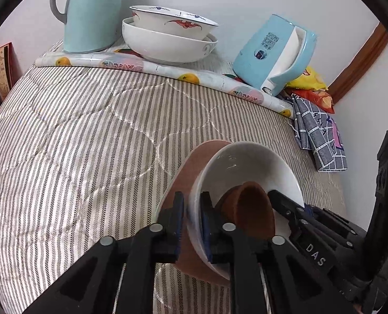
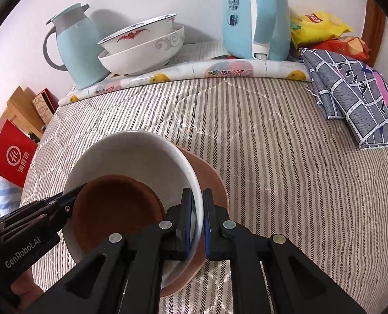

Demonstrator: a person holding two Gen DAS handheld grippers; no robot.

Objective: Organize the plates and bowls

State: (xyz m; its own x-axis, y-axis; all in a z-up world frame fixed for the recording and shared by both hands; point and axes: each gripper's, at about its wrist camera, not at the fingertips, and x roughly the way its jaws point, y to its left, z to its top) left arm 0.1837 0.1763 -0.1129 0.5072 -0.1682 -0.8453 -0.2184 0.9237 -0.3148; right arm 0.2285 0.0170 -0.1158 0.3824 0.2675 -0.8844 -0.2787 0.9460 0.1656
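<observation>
A white bowl (image 1: 249, 167) (image 2: 131, 154) sits on a brown plate (image 1: 191, 170) (image 2: 209, 180) on the striped cloth, with a small brown dish (image 1: 256, 209) (image 2: 115, 209) inside it. My left gripper (image 1: 192, 225) is shut on the bowl's left rim. My right gripper (image 2: 197, 219) is shut on the bowl's right rim; it also shows in the left wrist view (image 1: 293, 209). At the back, a painted bowl (image 1: 173, 21) (image 2: 138, 35) is nested in a larger white bowl (image 1: 167, 47) (image 2: 141, 55).
A pale blue thermos jug (image 1: 91, 10) (image 2: 73, 49) and a blue electric kettle (image 1: 272, 52) (image 2: 254, 15) stand on a fruit-print mat (image 1: 167, 70) (image 2: 194, 72). A checked cloth (image 1: 317, 136) (image 2: 351, 96) and snack bags (image 2: 322, 26) lie at the right. A red bag (image 2: 10, 154) is at the left.
</observation>
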